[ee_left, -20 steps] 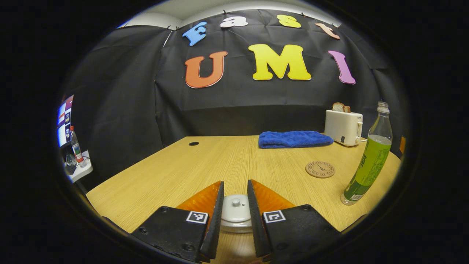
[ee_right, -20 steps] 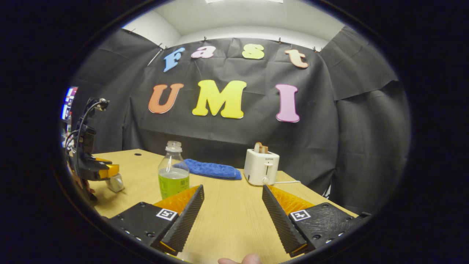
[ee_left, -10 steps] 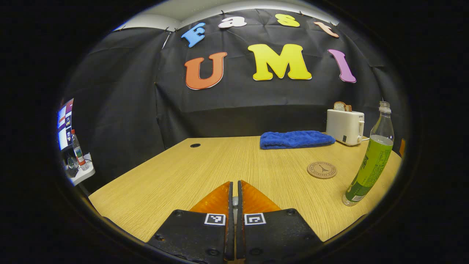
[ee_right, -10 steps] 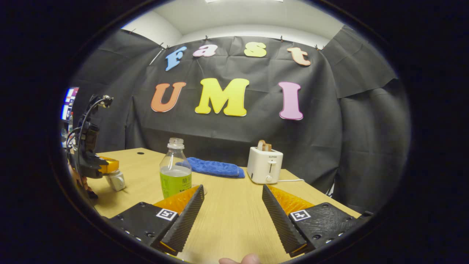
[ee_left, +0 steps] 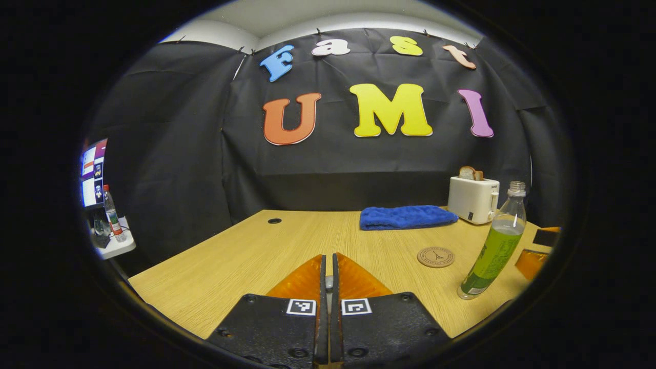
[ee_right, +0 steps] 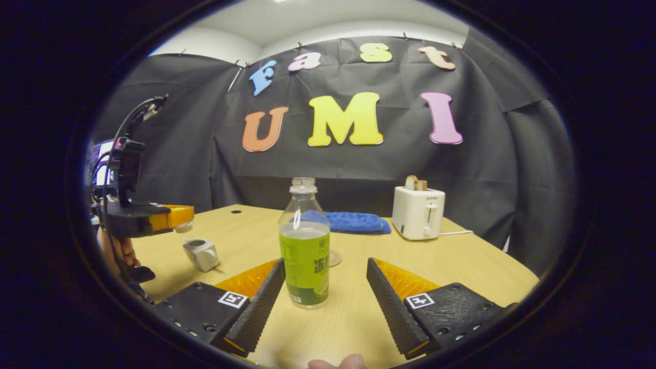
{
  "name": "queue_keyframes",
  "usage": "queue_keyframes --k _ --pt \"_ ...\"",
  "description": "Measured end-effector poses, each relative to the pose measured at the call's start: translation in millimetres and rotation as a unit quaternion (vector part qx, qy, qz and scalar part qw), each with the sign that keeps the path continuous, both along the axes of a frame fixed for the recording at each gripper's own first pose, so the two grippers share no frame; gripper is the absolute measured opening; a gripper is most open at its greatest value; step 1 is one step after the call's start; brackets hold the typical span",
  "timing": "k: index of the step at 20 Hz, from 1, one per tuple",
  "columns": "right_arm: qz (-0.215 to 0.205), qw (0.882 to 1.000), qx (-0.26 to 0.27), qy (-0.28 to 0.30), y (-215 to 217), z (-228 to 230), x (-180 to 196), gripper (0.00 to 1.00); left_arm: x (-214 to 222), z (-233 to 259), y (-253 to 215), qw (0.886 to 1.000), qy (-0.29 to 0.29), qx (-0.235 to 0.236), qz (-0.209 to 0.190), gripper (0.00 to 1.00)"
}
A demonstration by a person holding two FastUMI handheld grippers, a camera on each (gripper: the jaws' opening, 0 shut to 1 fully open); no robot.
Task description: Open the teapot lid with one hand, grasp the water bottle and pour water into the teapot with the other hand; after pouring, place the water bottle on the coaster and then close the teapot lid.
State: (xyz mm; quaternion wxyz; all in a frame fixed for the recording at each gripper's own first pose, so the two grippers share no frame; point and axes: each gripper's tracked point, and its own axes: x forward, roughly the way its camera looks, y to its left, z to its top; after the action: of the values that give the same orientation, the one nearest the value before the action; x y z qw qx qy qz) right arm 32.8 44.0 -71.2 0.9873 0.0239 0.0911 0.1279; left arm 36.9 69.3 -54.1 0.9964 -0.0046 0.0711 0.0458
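Left gripper (ee_right: pixel 179 221) pinches teapot lid (ee_right: pixel 183 228); right gripper (ee_right: pixel 324 289) gapes wide near water bottle (ee_right: pixel 304 246)

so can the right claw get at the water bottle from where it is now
Probably yes: the right claw is open, the water bottle stands upright just ahead between its fingers, with nothing between.

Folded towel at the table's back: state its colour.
The towel is solid blue, clearest in the left gripper view.

Both views look low across the pale wooden tabletop (ee_left: pixel 246 251) toward the black cloth back wall. Left gripper view sits farther left. Both share the clear plastic bottle of green drink (ee_left: pixel 493 246) (ee_right: pixel 306 246), nearest the right gripper view.
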Motion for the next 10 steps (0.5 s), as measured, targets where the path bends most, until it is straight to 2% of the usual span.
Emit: queue_keyframes --k 7,10 --pt "-0.014 1.0 -0.009 -0.013 24 4 36 0.96 -19 6 16 1.0 -0.014 -0.011 0.009 0.04" --pt "-0.02 1.0 -0.015 0.001 27 -6 45 0.96 -22 6 21 1.0 -0.017 -0.02 0.008 0.04"
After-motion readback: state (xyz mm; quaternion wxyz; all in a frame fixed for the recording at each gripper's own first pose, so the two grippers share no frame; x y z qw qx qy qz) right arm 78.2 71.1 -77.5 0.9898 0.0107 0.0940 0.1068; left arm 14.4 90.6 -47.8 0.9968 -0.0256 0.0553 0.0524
